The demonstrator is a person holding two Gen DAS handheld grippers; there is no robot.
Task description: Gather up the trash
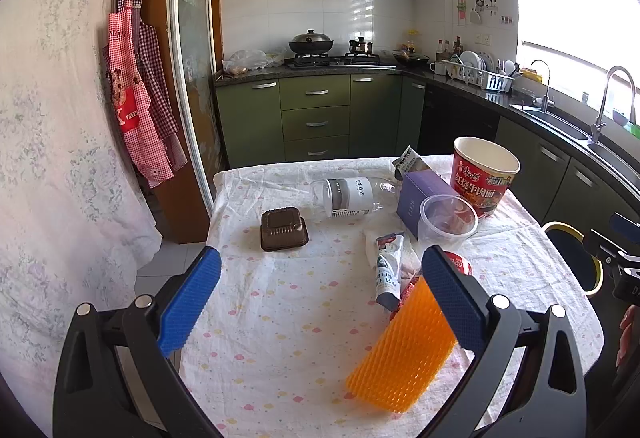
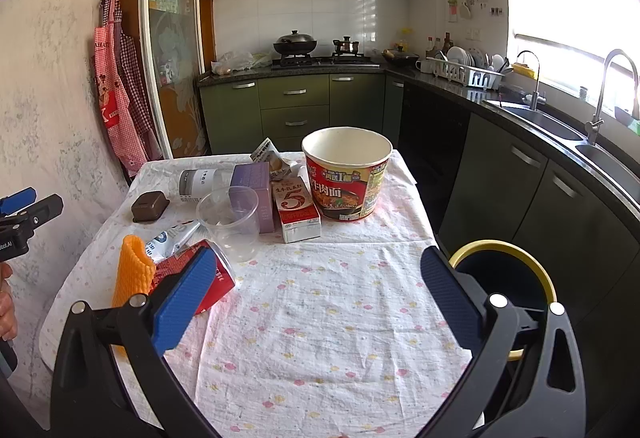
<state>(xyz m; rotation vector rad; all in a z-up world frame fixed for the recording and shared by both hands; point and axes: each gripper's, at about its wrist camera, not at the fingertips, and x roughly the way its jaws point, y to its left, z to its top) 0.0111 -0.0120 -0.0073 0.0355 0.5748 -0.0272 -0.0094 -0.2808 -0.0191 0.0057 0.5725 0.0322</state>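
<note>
Left wrist view: left gripper (image 1: 320, 302) spread wide, nothing between the blue pads, hovering low centre over the floral white tablecloth (image 1: 288, 318). Orange dimpled foam sleeve (image 1: 400, 350) lies lower right, just beside the right pad. Dark brown square plastic tray (image 1: 284, 229) sits centre, clear plastic bottle with grey label (image 1: 352, 196) on its side behind it. Red instant-noodle paper bowl (image 1: 484, 174) upright at right, clear plastic cup (image 1: 449, 222) in front of it, purple cardboard box (image 1: 420, 194) beside.

Right wrist view: right gripper (image 2: 320, 302) also wide, empty. Black bin with yellow rim (image 2: 504, 270) lower right, beside the table edge. Red-and-white milk carton (image 2: 298, 214) lies centre, left of the noodle bowl.
</note>
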